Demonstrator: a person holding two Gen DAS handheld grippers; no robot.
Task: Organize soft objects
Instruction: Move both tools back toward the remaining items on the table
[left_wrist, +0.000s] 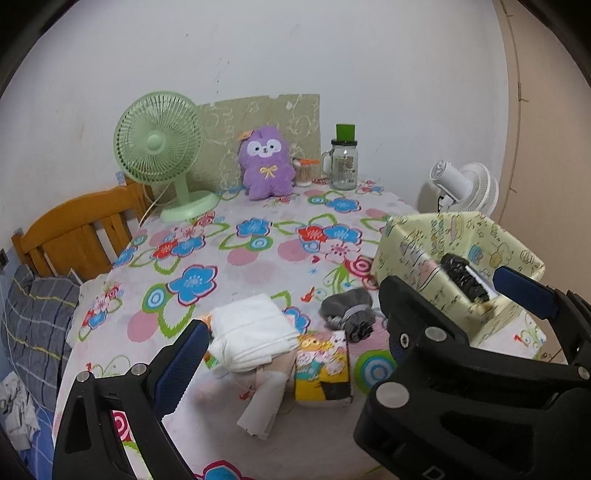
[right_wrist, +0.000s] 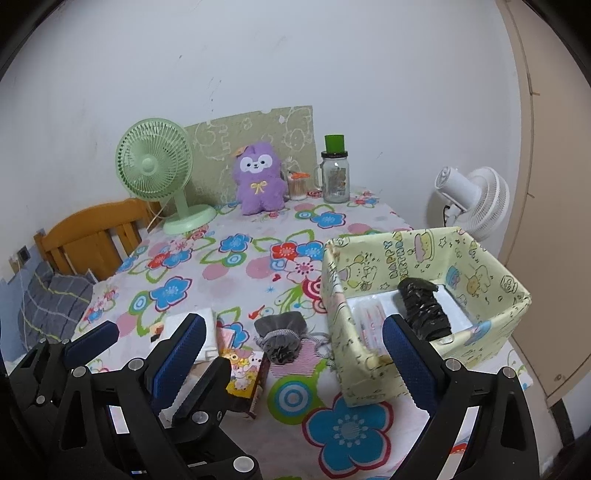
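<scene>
A folded white cloth (left_wrist: 255, 336) lies on the flowered table, with a cartoon tissue pack (left_wrist: 322, 369) and a grey drawstring pouch (left_wrist: 349, 314) to its right. A yellow patterned box (right_wrist: 424, 306) stands at the right and holds a black bundle (right_wrist: 424, 310) and a pink-white pack (right_wrist: 369, 325). My left gripper (left_wrist: 295, 343) is open and empty, hovering over the cloth and tissue pack. My right gripper (right_wrist: 291, 354) is open and empty, above the pouch (right_wrist: 282, 338) and the box's near left corner. The left gripper's fingers (right_wrist: 92, 341) show at the lower left of the right wrist view.
A green desk fan (left_wrist: 162, 151), a purple plush toy (left_wrist: 266, 162), a small cotton-swab jar (left_wrist: 304, 173) and a glass mug jar with green lid (left_wrist: 344, 158) stand along the back wall. A white fan (right_wrist: 469, 199) is off the table's right. A wooden chair (left_wrist: 77, 232) is at left.
</scene>
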